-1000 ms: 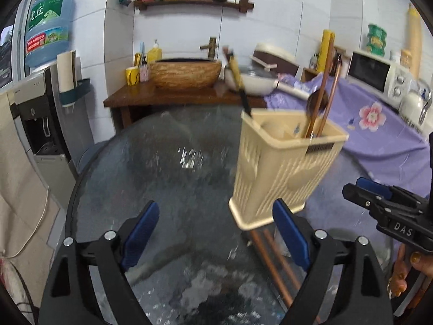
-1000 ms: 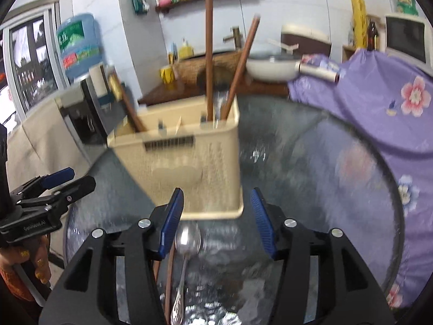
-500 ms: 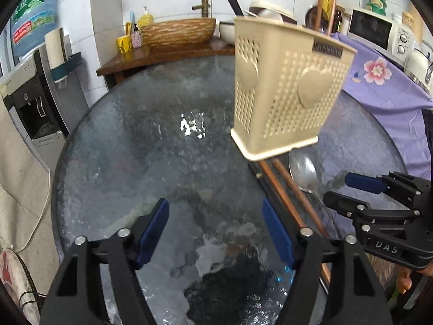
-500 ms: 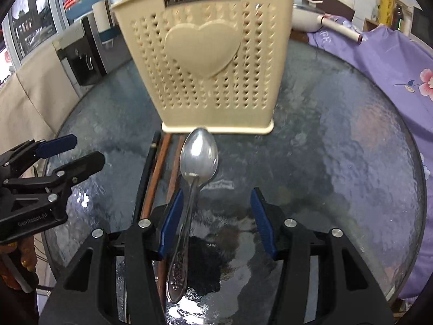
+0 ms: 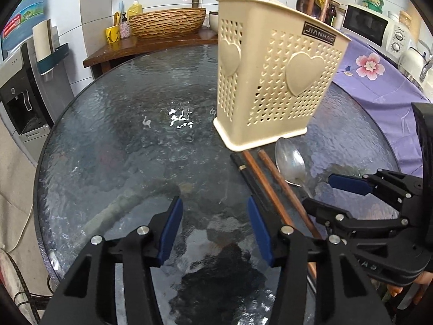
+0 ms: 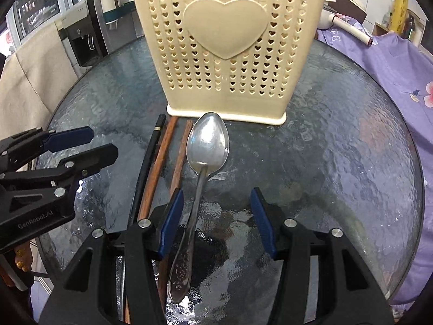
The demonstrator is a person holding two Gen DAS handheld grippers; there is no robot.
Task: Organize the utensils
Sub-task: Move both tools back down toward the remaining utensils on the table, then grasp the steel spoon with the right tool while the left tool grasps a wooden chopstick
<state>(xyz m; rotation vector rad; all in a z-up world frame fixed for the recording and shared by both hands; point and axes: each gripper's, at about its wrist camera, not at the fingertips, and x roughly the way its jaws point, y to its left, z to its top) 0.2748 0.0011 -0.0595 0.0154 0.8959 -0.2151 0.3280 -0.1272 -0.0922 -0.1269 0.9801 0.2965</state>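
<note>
A cream perforated utensil holder stands on the round glass table, with wooden handles sticking out of its top. In front of it lie a metal spoon, two brown chopsticks and a black chopstick. My right gripper is open, low over the table, with the spoon's handle between its fingers near the left pad. My left gripper is open and empty, left of the chopsticks. Each gripper shows in the other's view, the right one and the left one.
A purple flowered cloth covers the surface right of the table. A wooden counter with a woven basin stands behind. A water dispenser stands at the left. A microwave is at the far right.
Both grippers have dropped lower toward the table and tilted down. The right gripper has come forward over the spoon, whose handle now lies between its fingers. Both stay open.
</note>
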